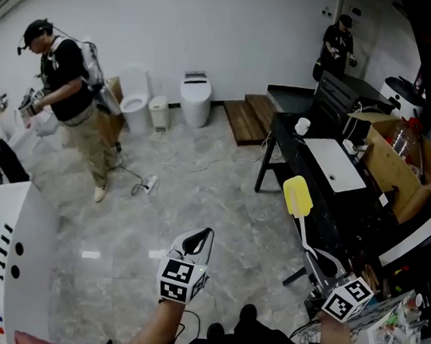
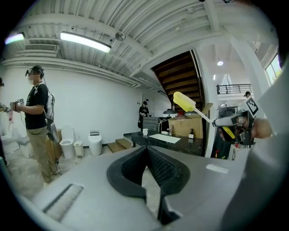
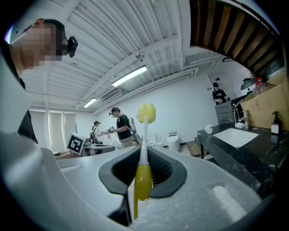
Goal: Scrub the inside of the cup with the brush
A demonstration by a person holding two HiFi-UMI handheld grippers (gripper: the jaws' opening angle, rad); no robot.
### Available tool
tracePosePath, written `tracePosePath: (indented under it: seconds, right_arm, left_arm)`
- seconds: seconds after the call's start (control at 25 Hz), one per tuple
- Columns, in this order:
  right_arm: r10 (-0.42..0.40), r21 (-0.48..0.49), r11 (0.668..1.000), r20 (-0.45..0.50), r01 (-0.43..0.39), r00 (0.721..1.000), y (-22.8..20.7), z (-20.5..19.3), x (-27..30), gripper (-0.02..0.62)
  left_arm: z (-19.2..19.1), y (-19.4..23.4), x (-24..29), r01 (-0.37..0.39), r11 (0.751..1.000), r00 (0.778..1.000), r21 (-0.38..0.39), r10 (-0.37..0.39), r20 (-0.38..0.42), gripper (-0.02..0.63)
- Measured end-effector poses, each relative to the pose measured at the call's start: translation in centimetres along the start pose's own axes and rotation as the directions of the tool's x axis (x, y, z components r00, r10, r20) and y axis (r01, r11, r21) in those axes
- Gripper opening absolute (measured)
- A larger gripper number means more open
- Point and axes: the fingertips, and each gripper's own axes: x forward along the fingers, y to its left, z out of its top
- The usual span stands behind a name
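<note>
Plainly, the right gripper (image 3: 143,155) was closed on a long brush (image 3: 144,135) with a yellow plastic handle, a thin white stem and a yellow sponge head. Its dark ribbed fingers (image 3: 168,170) pinched the yellow handle between them. The white stem ran straight out past the fingertips, and the sponge head stood well beyond them. In the head view the brush slanted up and to the left from that gripper, over the edge of a long black counter (image 1: 285,144).

The left gripper (image 2: 146,151) had its jaws pressed together with nothing between them, and only pale floor showed below the join. It was held out over the grey marbled floor (image 1: 200,181), well apart from the brush and the counter.

The small white cup (image 1: 302,126) stood upright on the black counter, near the far corner of a white rectangular sink basin (image 1: 336,166). It lay beyond the sponge head, touched by neither gripper.

An open brown cardboard box (image 1: 396,169) sat to the right of the basin. Across the room a person in a black shirt and khaki trousers (image 1: 70,95) stood near two white toilets (image 1: 195,96).
</note>
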Motion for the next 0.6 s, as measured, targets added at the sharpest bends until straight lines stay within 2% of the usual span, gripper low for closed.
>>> tracePosePath:
  seconds: [0.32, 0.6]
  right_arm:
    - [0.002, 0.028, 1.000, -0.022, -0.001, 1.000, -2.1, -0.6, 3.2, 0.043]
    - [0.001, 0.051, 0.999, -0.031, 0.001, 1.000, -6.9, 0.1, 6.4, 0.043]
  left_arm:
    - [-0.4, 1.9, 2.9, 0.009, 1.000, 1.000, -0.004, -0.009, -0.026, 0.020]
    - [-0.1, 2.9, 9.2, 0.016, 1.000, 0.998, -0.007, -0.016, -0.053, 0.020]
